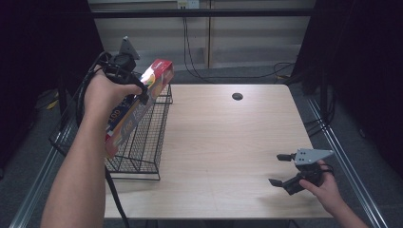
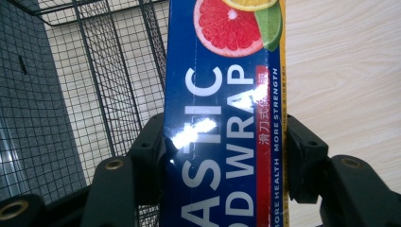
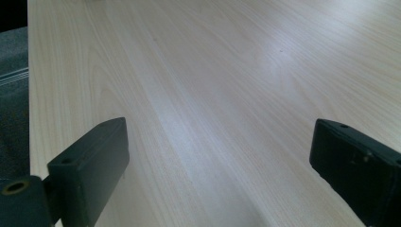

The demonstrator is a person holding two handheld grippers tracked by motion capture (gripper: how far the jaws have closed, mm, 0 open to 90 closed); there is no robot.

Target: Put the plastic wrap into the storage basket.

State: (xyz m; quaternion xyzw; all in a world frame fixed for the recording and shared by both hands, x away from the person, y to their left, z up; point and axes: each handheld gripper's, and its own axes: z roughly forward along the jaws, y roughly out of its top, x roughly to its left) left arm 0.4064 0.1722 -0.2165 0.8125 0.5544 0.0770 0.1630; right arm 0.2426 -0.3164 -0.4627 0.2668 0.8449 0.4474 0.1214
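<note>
My left gripper (image 1: 138,90) is shut on a long plastic wrap box (image 1: 139,107), blue and red with citrus pictures, and holds it tilted in the air over the black wire basket (image 1: 142,147) at the table's left. In the left gripper view both jaws press the sides of the plastic wrap box (image 2: 222,123), midway between them lies my left gripper (image 2: 224,156), and the wire basket (image 2: 94,85) is below. My right gripper (image 1: 280,169) rests low over the table's front right corner, open and with nothing in it. In the right gripper view my right gripper (image 3: 220,156) has only bare wood between its wide-apart jaws.
The light wooden table (image 1: 223,137) has a dark round hole (image 1: 237,96) near its far edge. Cables hang behind the table. Metal rails run along both sides of the table on the grey floor.
</note>
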